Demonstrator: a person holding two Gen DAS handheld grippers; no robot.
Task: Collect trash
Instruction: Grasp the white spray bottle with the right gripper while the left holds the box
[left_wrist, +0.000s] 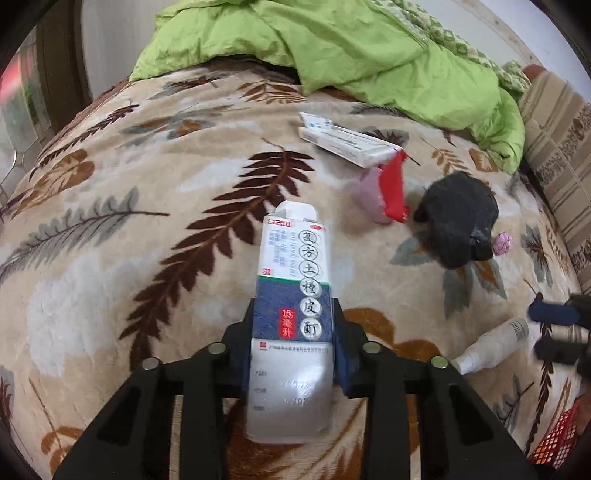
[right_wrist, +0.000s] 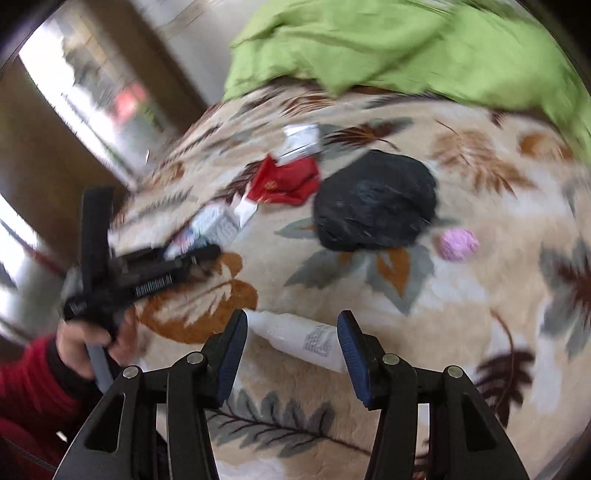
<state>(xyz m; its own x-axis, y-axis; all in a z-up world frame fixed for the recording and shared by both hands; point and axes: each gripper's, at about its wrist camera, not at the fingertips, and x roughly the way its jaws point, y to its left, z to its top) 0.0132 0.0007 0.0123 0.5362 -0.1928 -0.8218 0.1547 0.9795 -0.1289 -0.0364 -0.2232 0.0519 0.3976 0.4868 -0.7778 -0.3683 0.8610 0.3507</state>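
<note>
Trash is lying scattered over the bed's leaf-patterned blanket (left_wrist: 110, 258). One piece, a blue-and-white medicine box (left_wrist: 291, 306), is sitting clamped between the fingers of the left gripper (left_wrist: 291, 332), its open flap pointing away. The right gripper (right_wrist: 291, 343) is hovering with its fingers parted around a white squeeze bottle (right_wrist: 295, 338) lying crosswise on the blanket, the pads not pressing it. Farther out are lying a crumpled black bag (right_wrist: 373, 203), a red packet (right_wrist: 288, 181), a white carton (left_wrist: 347, 142) and a small pink ball (right_wrist: 458, 243), below a heaped green quilt (left_wrist: 351, 48).
</note>
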